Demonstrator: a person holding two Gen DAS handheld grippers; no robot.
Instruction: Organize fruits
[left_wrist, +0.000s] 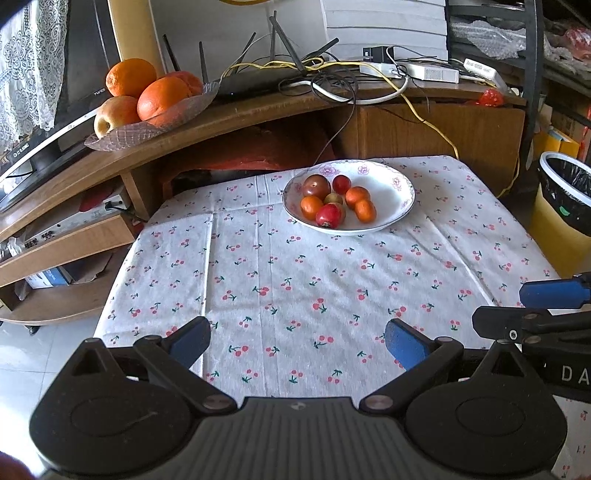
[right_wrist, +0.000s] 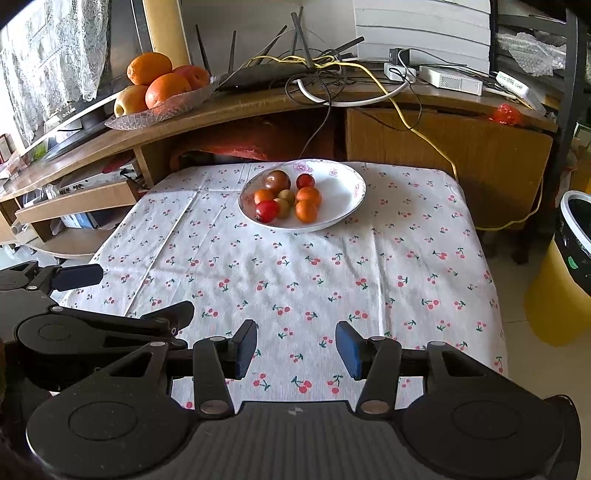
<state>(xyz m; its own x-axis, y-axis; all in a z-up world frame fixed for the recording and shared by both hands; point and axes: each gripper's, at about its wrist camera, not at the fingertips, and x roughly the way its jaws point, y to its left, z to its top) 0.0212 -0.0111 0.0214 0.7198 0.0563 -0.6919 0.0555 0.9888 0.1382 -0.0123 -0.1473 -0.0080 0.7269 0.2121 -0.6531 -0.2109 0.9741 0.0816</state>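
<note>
While both grippers' fingers gape apart, small red, orange and brownish fruits heaped in a floral-rimmed white bowl

Two handheld grippers, alike in build. Left gripper: matte black plastic body, ribbed grey-black centre plate with a small cross mark, round discs either side, triangular cut-outs in the linkage arms, silver pivot rivets, blue ribbed pads on the fingers. Right gripper: same black frame, same silver rivets, blue textured pads. White letters "DA" printed on the right gripper's black side, seen from the left wrist, beside a small cross-head screw.
</note>
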